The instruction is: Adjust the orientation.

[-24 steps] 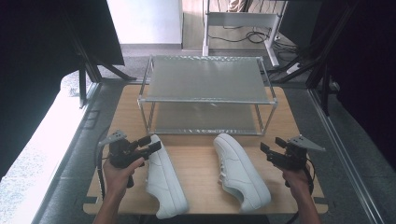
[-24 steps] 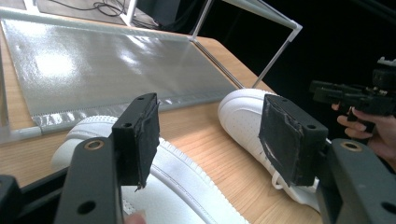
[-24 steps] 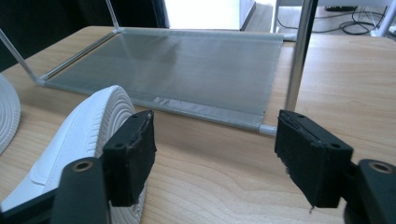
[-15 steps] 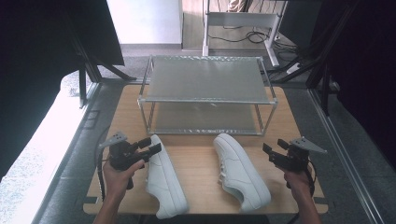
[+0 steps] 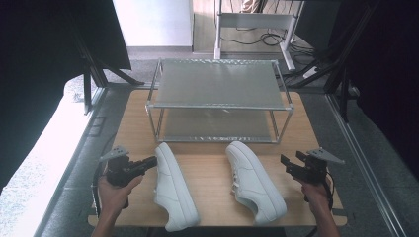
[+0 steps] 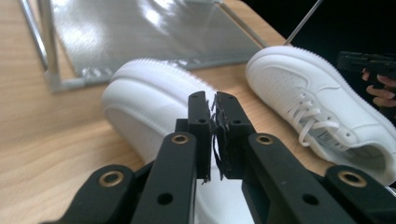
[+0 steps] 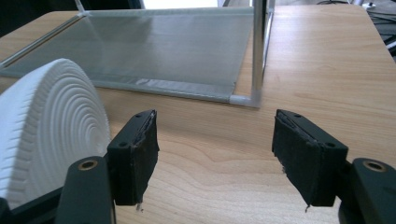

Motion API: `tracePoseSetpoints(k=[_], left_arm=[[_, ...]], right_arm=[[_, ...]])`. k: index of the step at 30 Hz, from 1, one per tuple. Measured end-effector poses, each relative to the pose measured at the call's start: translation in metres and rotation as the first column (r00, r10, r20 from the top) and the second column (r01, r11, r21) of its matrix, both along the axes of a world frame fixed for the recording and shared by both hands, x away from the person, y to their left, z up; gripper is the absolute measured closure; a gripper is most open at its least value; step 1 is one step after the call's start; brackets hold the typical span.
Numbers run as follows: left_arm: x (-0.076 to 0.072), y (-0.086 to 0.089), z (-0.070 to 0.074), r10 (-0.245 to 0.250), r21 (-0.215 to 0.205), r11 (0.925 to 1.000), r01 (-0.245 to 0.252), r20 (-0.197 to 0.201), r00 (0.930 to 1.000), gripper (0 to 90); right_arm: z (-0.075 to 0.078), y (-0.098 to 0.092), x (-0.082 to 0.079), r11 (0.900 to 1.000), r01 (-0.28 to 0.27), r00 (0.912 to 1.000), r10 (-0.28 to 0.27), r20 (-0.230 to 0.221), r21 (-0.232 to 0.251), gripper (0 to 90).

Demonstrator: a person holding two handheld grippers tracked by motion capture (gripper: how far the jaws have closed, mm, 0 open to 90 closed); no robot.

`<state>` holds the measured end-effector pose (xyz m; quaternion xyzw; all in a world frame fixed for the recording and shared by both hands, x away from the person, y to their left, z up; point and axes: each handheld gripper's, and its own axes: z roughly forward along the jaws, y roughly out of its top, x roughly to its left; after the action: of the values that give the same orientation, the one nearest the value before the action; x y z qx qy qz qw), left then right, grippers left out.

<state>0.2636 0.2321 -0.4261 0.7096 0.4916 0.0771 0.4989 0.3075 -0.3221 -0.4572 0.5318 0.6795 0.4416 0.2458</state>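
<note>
On the near left of the table (image 5: pixel 207 170), the left gripper (image 5: pixel 150 163) has its jaws closed on nothing, just beside the left shoe (image 5: pixel 173 190). The right gripper (image 5: pixel 287 165) is wide open and empty, right of the right shoe (image 5: pixel 254 180).

Lab: black curtains (image 5: pixel 44 59), rig frames (image 5: pixel 346 74)

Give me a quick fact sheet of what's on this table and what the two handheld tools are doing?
Surface: wooden table
Rack: two-tier metal shelf rack at the far side
Left shoe: white sneaker, lying on its side
Right shoe: white sneaker, lying on its side, laces visible
Left gripper: jaws shut, nothing between them, beside the left shoe
Right gripper: jaws open, holding nothing, to the right of the right shoe
</note>
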Motion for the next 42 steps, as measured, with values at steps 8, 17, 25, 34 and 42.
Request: tracePoseSetpoints(k=[8, 17, 25, 34, 42], left_arm=[[0.002, 0.007, -0.014, 0.014, 0.041, 0.9991, -0.012, -0.054, 0.9984, 87.5], [0.006, 0.0, -0.028, -0.012, 0.061, 0.9979, 0.019, -0.106, 0.9943, 87.7], [0.008, -0.002, -0.031, -0.02, 0.049, 0.9985, 0.025, -0.116, 0.993, 88.4], [0.009, -0.011, -0.027, -0.034, 0.052, 0.9979, 0.039, -0.095, 0.9949, 88.7], [0.013, -0.018, -0.022, -0.04, 0.051, 0.9977, 0.044, -0.08, 0.996, 88.4]], right_arm=[[0.0, -0.003, 0.0, 1.0, 0.016, 0.9999, -0.016, -0.004, 0.006, 31.5], [0.001, -0.009, -0.001, 0.999, 0.037, 0.9993, -0.037, -0.007, 0.013, 31.6], [0.001, -0.013, -0.001, 0.998, 0.052, 0.9986, -0.052, -0.01, 0.021, 31.5], [0.001, -0.012, 0.0, 0.998, 0.056, 0.9984, -0.055, -0.013, 0.019, 31.5], [0.002, -0.014, 0.001, 0.997, 0.069, 0.9976, -0.069, -0.013, 0.019, 31.5]])
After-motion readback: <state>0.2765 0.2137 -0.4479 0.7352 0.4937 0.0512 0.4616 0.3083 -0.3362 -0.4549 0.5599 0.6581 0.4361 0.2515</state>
